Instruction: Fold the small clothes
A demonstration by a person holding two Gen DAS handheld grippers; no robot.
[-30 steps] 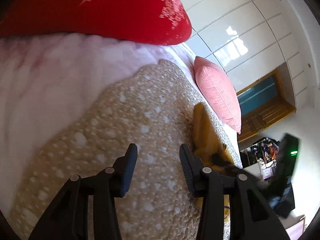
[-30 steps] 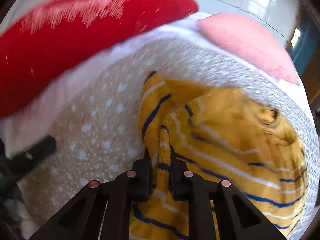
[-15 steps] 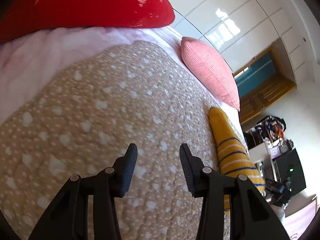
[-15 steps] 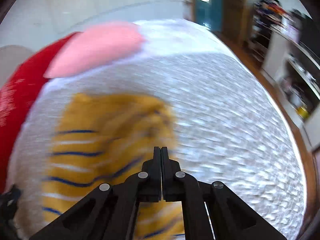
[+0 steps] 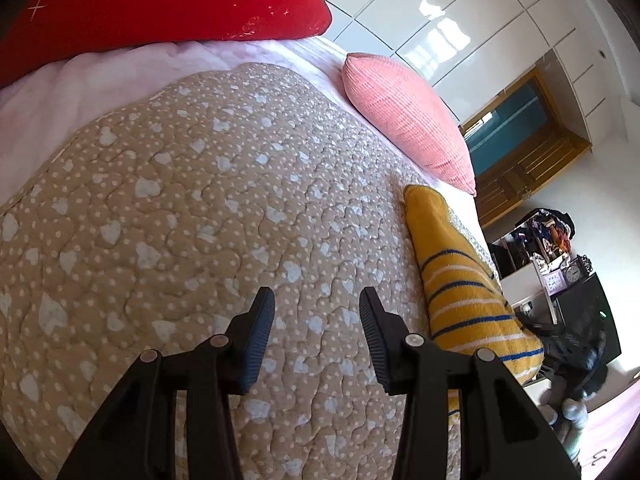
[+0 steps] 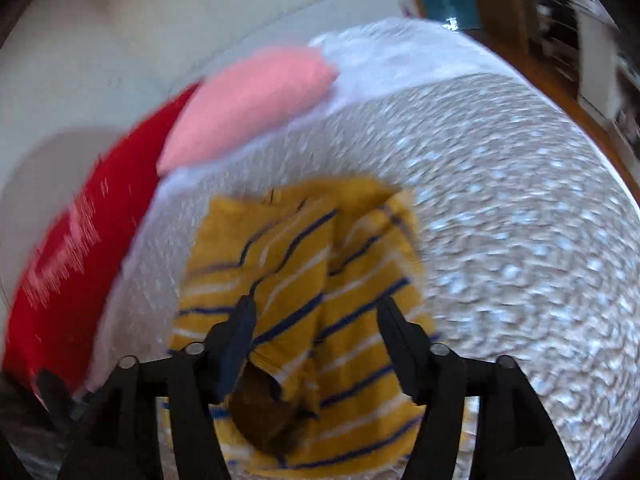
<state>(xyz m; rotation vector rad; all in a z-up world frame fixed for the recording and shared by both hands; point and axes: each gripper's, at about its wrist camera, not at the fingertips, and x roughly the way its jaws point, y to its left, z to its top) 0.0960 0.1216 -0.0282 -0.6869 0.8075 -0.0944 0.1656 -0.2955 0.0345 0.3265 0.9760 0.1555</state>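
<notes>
The mustard-yellow knitted garment with blue and white stripes (image 6: 316, 304) lies near the bed's right edge on the beige heart-print quilt (image 5: 192, 208), directly under the spread, empty right hand-held gripper (image 6: 314, 310), its long axis running away from it, while the spread left hand-held gripper (image 5: 316, 300) hovers further off, beside it.

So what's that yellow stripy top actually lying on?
The yellow striped top lies on a beige quilt with pale hearts and dots. The patch of quilt directly beneath it is covered, so anything there stays hidden.
</notes>
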